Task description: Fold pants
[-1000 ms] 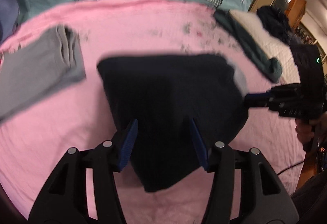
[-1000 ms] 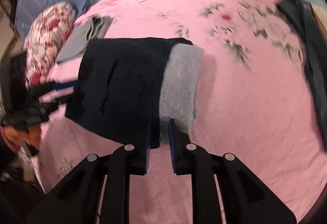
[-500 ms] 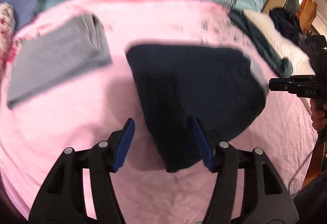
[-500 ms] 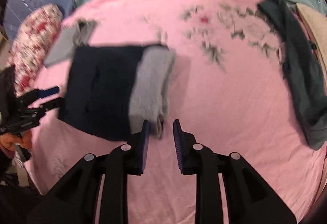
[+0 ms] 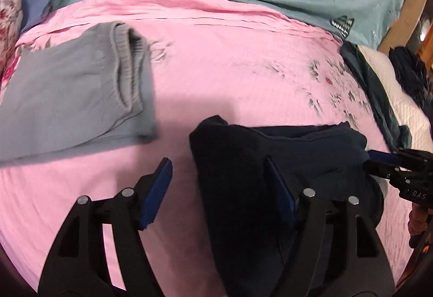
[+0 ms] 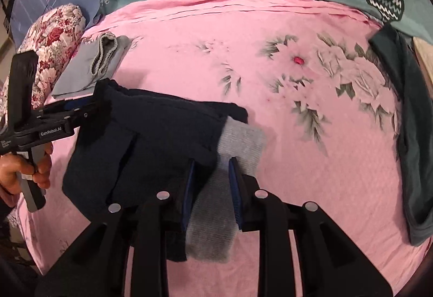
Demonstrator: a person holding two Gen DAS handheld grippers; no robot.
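The left gripper point(image 5: 219, 188) has just spread its fingers wide, one on bare sheet, the other over the pants point(image 5: 270, 175), gripping nothing. The right gripper point(image 6: 212, 188) has opened a little; its narrow fingers straddle the grey waistband point(image 6: 238, 142), though whether they pinch it I can't tell. The folded pants lie on the pink bed point(image 6: 270, 107), so the fold looks nearly done.
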